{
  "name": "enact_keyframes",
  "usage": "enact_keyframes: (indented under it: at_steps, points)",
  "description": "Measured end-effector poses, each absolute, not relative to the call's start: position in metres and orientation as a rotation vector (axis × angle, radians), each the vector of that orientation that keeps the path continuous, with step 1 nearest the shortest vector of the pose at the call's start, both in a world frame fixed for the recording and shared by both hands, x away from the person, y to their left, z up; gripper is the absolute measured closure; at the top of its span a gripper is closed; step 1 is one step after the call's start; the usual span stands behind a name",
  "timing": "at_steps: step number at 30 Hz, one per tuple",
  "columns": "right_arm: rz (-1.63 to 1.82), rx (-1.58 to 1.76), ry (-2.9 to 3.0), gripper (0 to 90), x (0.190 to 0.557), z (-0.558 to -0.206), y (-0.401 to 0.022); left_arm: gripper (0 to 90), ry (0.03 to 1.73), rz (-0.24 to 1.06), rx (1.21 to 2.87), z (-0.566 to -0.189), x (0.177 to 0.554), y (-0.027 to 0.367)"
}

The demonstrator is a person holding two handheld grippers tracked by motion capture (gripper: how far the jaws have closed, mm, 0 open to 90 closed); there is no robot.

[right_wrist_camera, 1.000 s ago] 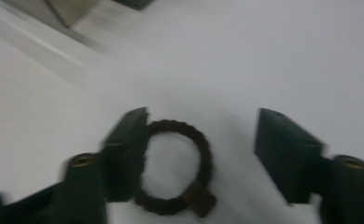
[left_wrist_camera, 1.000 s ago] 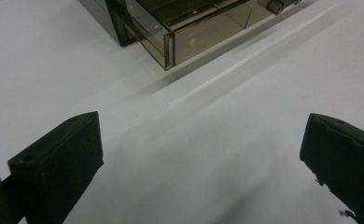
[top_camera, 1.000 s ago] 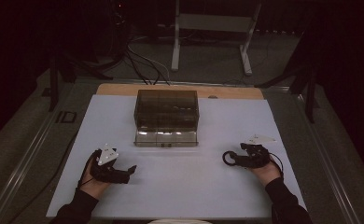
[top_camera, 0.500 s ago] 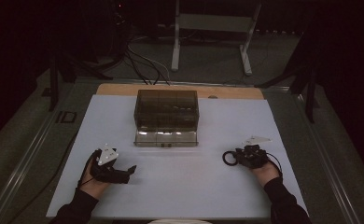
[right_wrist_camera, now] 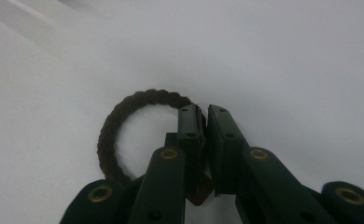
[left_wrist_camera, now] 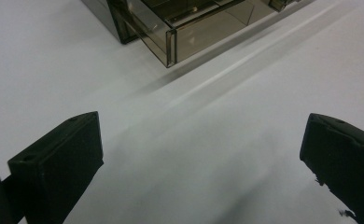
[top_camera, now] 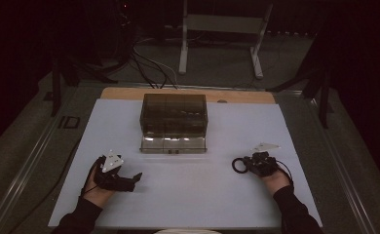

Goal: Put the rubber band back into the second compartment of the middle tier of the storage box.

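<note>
Gripping one hair tie (right_wrist_camera: pixel 124 122), right tool (right_wrist_camera: pixel 204 116), one smoky box (top_camera: pixel 173 122), left tool (left_wrist_camera: pixel 203 154) agape

Your table cover (top_camera: pixel 193 195) is plain white, over a tan wooden edge (top_camera: pixel 129 92) at the far side. The box (top_camera: pixel 173 122) is smoky brown, see-through. Your hair tie (right_wrist_camera: pixel 119 126) is dark brown with a braided texture. Both your grippers, left gripper (top_camera: pixel 124 181) and right gripper (top_camera: pixel 249 165), are black; brass-coloured rivets (right_wrist_camera: pixel 169 153) dot the right one. Your sleeves (top_camera: pixel 295 217) are black.
</note>
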State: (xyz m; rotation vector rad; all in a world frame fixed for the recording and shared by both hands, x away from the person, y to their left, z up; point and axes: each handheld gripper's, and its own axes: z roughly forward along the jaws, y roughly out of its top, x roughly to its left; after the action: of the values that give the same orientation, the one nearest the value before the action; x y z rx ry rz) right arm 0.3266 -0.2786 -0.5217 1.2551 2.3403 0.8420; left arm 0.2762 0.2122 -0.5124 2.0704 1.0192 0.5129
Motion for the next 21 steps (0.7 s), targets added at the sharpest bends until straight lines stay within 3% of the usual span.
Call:
enact_keyframes:
  at_steps: [21]
  points:
    - [0.855,1.247,2.320,85.8,0.321,-0.510,-0.275,0.7,1.009,0.517,2.074,-0.512,0.275,0.211]
